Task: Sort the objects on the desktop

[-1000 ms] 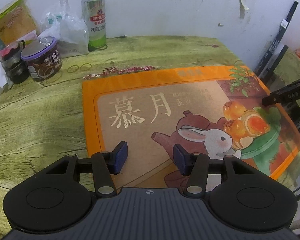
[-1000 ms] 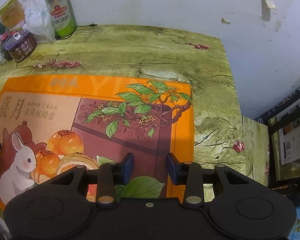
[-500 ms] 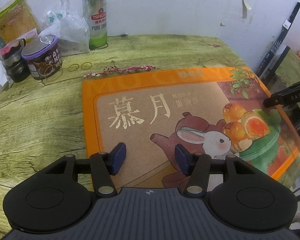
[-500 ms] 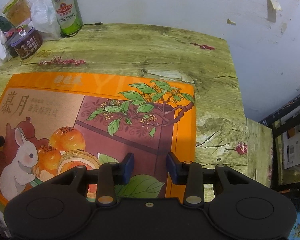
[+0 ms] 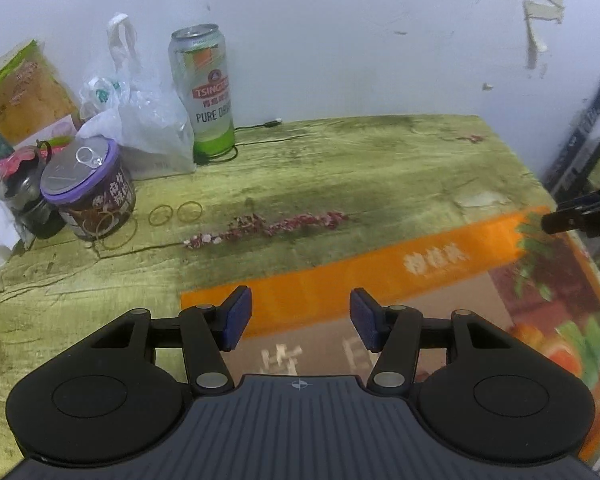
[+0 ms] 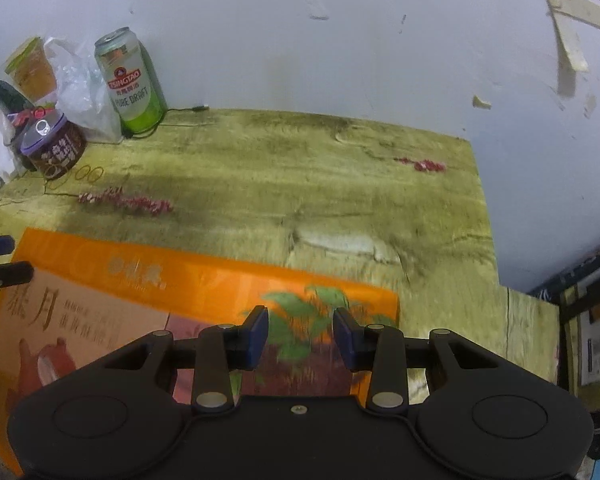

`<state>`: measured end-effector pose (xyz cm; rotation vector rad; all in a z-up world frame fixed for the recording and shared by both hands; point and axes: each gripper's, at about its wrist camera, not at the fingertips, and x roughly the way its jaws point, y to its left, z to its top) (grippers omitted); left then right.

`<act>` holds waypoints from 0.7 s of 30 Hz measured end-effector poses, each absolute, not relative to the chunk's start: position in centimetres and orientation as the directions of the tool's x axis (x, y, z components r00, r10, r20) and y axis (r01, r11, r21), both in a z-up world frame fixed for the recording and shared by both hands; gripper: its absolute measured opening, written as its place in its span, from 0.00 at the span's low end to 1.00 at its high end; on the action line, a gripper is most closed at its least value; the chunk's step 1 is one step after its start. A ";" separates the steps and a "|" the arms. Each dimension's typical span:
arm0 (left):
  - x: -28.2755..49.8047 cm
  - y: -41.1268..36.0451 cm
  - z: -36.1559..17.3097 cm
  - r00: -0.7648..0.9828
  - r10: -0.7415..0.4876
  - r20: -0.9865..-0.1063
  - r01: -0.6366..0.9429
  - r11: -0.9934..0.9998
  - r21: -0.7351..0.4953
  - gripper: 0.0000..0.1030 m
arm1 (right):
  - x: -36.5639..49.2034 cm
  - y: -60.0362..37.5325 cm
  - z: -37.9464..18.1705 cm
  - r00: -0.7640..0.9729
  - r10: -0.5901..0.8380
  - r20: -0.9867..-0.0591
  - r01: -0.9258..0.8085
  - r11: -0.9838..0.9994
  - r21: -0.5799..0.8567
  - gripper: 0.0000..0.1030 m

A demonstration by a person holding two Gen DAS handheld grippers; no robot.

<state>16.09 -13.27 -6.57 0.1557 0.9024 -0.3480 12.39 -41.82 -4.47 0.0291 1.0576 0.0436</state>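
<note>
A big flat orange gift box [image 5: 340, 280] with a rabbit picture lies on the green wood-grain table [image 5: 380, 168]; it shows again in the right wrist view as the orange box [image 6: 100, 272]. My left gripper [image 5: 300, 320] hovers over the box's far left corner, open, with nothing between its blue pads. My right gripper [image 6: 300, 336] hangs over the box's far right corner, jaws a narrow gap apart and empty. Its black tip [image 5: 580, 216] pokes in at the right of the left wrist view.
At the back left stand a green beer can [image 5: 204, 88], a clear plastic bag [image 5: 148, 120], a purple-lidded tin [image 5: 88, 196], a dark jar [image 5: 24, 196] and a yellow packet [image 5: 24, 92]. Rubber bands [image 5: 176, 212] lie by the tin. The table's right edge [image 6: 484, 208] drops off.
Both grippers have moved toward the far wall, so the box now sits lower in both views. The left jaws stand slightly wider. The box itself lies where it was.
</note>
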 end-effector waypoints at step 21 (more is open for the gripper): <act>18.4 -13.0 -8.8 0.541 -0.187 -0.820 0.308 0.951 -0.014 0.55 | 14.7 -42.2 -6.8 0.449 0.071 -0.891 -0.052 0.997 0.053 0.35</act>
